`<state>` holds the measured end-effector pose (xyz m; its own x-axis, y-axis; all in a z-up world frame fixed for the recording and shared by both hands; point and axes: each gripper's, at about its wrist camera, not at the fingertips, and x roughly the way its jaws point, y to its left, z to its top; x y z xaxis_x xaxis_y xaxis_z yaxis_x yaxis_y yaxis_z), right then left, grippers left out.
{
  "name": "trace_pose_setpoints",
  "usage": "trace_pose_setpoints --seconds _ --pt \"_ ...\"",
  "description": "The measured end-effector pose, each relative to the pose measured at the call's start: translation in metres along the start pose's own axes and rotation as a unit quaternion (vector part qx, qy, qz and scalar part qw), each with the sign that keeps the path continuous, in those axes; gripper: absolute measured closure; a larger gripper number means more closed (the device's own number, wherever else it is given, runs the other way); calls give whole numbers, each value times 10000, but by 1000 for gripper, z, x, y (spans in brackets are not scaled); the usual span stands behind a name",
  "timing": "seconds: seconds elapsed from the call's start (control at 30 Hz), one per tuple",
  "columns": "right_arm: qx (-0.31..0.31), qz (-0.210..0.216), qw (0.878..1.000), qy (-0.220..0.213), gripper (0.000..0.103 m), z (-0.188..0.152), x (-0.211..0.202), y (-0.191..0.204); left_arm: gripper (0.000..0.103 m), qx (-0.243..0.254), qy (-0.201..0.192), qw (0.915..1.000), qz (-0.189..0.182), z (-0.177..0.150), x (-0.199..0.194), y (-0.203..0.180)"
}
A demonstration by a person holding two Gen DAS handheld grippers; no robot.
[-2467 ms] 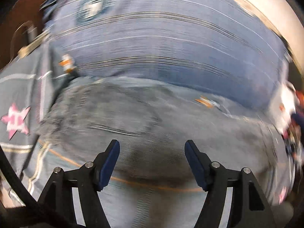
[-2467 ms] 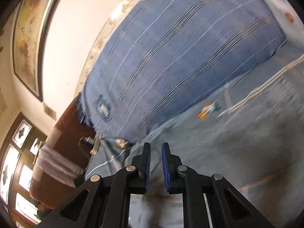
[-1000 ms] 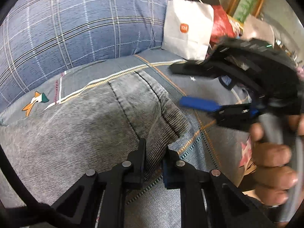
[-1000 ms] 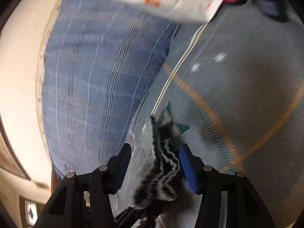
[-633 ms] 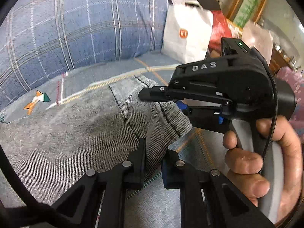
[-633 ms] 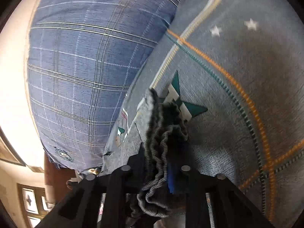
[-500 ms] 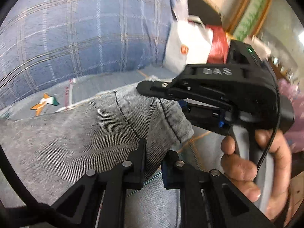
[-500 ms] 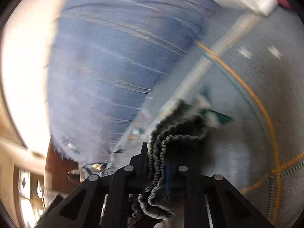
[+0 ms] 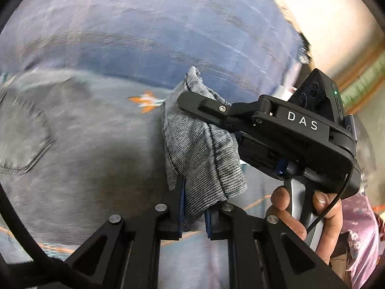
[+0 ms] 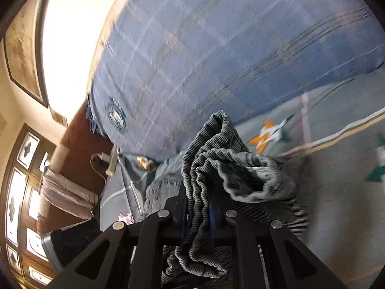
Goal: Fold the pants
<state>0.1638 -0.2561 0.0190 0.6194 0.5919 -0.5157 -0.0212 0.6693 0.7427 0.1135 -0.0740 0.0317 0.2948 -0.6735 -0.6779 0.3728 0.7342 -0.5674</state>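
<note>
Grey denim pants (image 9: 72,144) lie spread on a grey bedspread; a back pocket shows at the left. My left gripper (image 9: 193,207) is shut on a lifted end of the pants (image 9: 204,149), held above the spread cloth. My right gripper (image 9: 192,103) comes in from the right, held by a hand (image 9: 300,212), and is shut on the same bunch higher up. In the right wrist view the right gripper (image 10: 197,212) is shut on bunched grey pants fabric (image 10: 216,168) that stands up between its fingers.
A big blue plaid cushion (image 9: 156,24) stands behind the pants; it also shows in the right wrist view (image 10: 228,60). The bedspread (image 10: 336,204) has orange and green star patterns. A brown headboard (image 10: 79,149) and a window (image 10: 21,192) are at the left. Pink cloth (image 9: 361,236) lies at the right.
Both grippers have lifted the held pants end and swung it left over the spread pants. The white bag has left the view; the back pocket has come into view.
</note>
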Motion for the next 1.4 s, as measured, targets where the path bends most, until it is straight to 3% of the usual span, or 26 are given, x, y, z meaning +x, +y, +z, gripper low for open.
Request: trace_pose_setpoints --seconds 0.07,0.13,0.2,0.23,0.27,0.3,0.33,0.37,0.4,0.5,0.63,0.7,0.73,0.77,0.87,0.93,1.0,1.1,1.27,1.37,1.4 --pt "10 -54 9998 186 88 -6 21 -2 89 -543 179 9983 92 -4 9 34" --pt "-30 -309 9987 411 88 -16 48 -3 88 -984 430 9941 154 -6 18 52" --pt "177 -297 9973 642 84 -23 68 -12 85 -1277 621 9896 225 -8 26 61" --pt "296 -269 9966 716 83 -25 72 -17 75 -1334 674 9884 271 -9 27 61" --pt "438 -211 9954 821 74 -26 74 -21 63 -1320 679 9884 334 -9 27 59" --pt "513 -108 9950 853 65 -26 73 -22 60 -1262 627 9893 383 -10 25 56" --pt "549 48 9951 827 35 -24 70 -20 56 -1174 537 9905 464 -10 21 53" --pt "518 188 9955 773 14 -22 65 -16 51 -1074 480 9912 601 -10 18 49" --pt "415 328 9965 648 14 -18 57 -9 48 -1051 478 9912 652 -9 18 48" --pt "135 206 9994 257 14 -10 30 3 41 -1285 504 9892 504 -9 18 53" --pt "572 -151 9982 92 16 -10 18 -23 42 -1631 535 9841 455 -5 23 78" --pt "777 -632 9949 114 25 -10 19 -42 52 -1623 427 9843 551 -6 19 79" --pt "856 -738 9935 133 39 -10 18 -49 73 -1487 410 9847 805 -7 19 76" --pt "948 -844 9917 187 48 -11 21 -55 81 -1357 456 9843 1028 -7 21 73" --pt "1193 -1099 9863 294 68 -14 25 -68 85 -1587 439 9821 916 -14 6 76" --pt "1121 -1073 9875 293 68 -15 22 -61 85 -1447 203 9848 941 -16 -3 73" --pt "855 -1099 9898 294 68 -14 23 -47 84 -1460 361 9824 1103 -18 9 82" --pt "732 -1213 9883 564 68 -11 36 -47 81 -1745 362 9799 901 -18 8 91" --pt "527 -1189 9897 600 68 -12 39 -36 79 -1317 107 9840 1195 -13 -3 77" --pt "270 -1376 9880 652 68 -13 45 -28 79 -1238 413 9816 1394 -7 19 82" --pt "249 -1419 9864 785 68 -15 51 -29 78 -1232 357 9824 1360 -7 18 82"
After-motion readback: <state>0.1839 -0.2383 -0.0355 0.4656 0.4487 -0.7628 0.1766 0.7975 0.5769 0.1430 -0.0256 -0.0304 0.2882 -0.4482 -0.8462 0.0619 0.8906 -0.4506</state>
